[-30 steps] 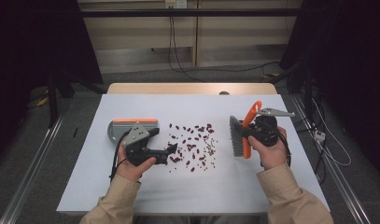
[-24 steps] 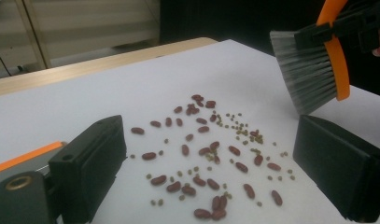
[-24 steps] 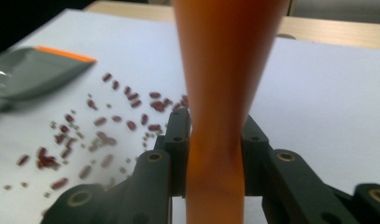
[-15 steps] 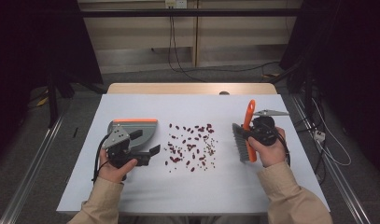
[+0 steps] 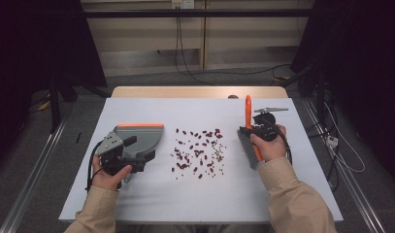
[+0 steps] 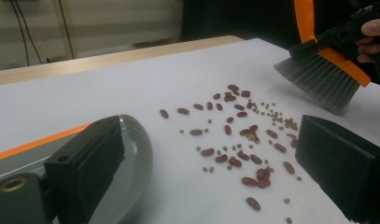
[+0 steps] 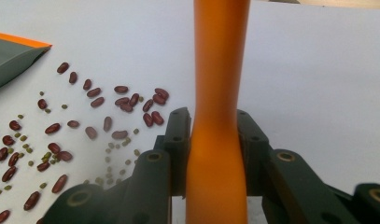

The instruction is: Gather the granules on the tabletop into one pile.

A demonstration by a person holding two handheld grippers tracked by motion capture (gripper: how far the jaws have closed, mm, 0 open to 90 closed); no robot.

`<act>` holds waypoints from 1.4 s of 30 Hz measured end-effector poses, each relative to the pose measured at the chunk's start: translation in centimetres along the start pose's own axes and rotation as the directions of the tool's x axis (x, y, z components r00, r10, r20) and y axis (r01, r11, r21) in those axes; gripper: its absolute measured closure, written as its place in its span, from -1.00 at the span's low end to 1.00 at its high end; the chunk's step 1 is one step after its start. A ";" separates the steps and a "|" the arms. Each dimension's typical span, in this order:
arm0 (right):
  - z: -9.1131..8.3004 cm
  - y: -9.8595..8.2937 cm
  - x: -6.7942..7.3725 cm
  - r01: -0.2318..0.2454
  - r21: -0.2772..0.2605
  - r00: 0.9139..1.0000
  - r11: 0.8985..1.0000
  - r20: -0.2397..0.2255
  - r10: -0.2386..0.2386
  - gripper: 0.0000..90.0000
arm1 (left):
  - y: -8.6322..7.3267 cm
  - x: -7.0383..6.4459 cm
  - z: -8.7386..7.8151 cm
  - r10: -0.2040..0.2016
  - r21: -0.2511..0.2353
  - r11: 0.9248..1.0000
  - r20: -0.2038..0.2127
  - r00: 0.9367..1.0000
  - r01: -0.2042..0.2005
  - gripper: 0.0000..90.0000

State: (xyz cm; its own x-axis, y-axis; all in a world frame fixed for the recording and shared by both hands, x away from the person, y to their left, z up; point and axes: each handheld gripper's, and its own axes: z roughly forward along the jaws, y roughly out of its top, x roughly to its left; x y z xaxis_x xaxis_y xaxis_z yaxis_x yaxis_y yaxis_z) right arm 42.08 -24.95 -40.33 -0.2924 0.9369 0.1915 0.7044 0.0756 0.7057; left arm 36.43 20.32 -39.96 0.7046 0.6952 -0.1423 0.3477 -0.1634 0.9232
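Dustpan (image 5: pixel 137 137) in grey with an orange front edge lies on the left half of the table (image 5: pixel 302 194), its tray bare, its orange edge at the far side. The left tool (image 5: pixel 129 158) sits at the pan's near end; in the left gripper view its jaws stand wide apart, one over the pan's rim and the other out over the tabletop, so it is released and grips nothing. Scattered beans (image 5: pixel 197 150), dark red ones mixed with small green ones, lie loose in a patch at the middle of the table, between the pan and the brush (image 5: pixel 247 145) and apart from both. The right tool (image 5: pixel 255 130) is clenched on the brush's orange handle, which rises between its jaws in the right gripper view; the grey bristles hang just right of the beans, and whether they touch the table is unclear. A hand (image 5: pixel 107 171) in a tan sleeve holds each tool. The table is covered in pale white, with a wooden strip along its far edge. Beyond it the room is dim, with cables (image 5: pixel 185 43) hanging down a light wall and dark curtains at both sides.
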 end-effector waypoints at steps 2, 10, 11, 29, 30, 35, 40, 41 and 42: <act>0.3 0.0 -0.1 -0.004 0.009 1.000 1.000 -0.002 0.004 0.57 | 0.0 0.0 -0.1 -0.001 -0.003 1.000 -0.001 1.000 0.001 -0.83; 1.1 0.1 -0.5 0.006 0.037 1.000 0.999 0.021 -0.006 0.56 | -0.2 0.0 -0.1 0.002 -0.001 1.000 -0.006 1.000 -0.002 -0.83; 1.3 0.1 -0.5 0.004 0.041 1.000 0.999 0.022 -0.005 0.56 | -0.2 -0.1 -0.1 0.004 -0.001 1.000 -0.005 1.000 -0.004 -0.83; -0.5 -0.2 -0.1 0.088 0.074 0.996 0.993 0.016 -0.089 0.09 | -0.3 0.0 0.0 0.003 0.006 1.000 -0.006 1.000 -0.003 -0.83; -0.9 -0.2 -0.1 0.086 0.072 0.996 0.994 0.016 -0.087 0.08 | -0.3 0.0 0.0 0.003 0.006 1.000 -0.006 1.000 -0.003 -0.83; -2.1 -0.6 -0.2 0.080 0.087 0.996 0.993 0.042 -0.084 -0.02 | -0.4 -0.1 0.1 0.013 0.012 1.000 -0.010 1.000 -0.013 -0.83; -2.8 -1.6 -0.1 0.109 0.098 0.993 0.989 0.026 -0.112 -0.12 | -0.3 -0.1 -0.1 0.010 0.007 1.000 -0.016 1.000 -0.010 -0.83; -2.7 -1.9 0.0 0.119 0.110 0.993 0.987 0.012 -0.120 0.00 | -0.3 -0.1 -0.1 0.009 0.006 1.000 -0.017 1.000 -0.009 -0.83; -2.7 -2.1 0.1 0.124 0.117 0.992 0.985 0.004 -0.125 0.06 | -0.3 -0.1 -0.1 0.009 0.007 1.000 -0.016 1.000 -0.009 -0.83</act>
State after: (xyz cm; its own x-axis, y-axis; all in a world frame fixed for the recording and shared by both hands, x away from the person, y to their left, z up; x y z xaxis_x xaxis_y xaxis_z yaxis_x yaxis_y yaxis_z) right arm 38.87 -25.98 -39.95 -0.3758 0.9214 0.0989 0.7338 0.2307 0.6391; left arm 36.21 20.36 -40.24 0.6975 0.7050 -0.1281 0.3459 -0.1747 0.9219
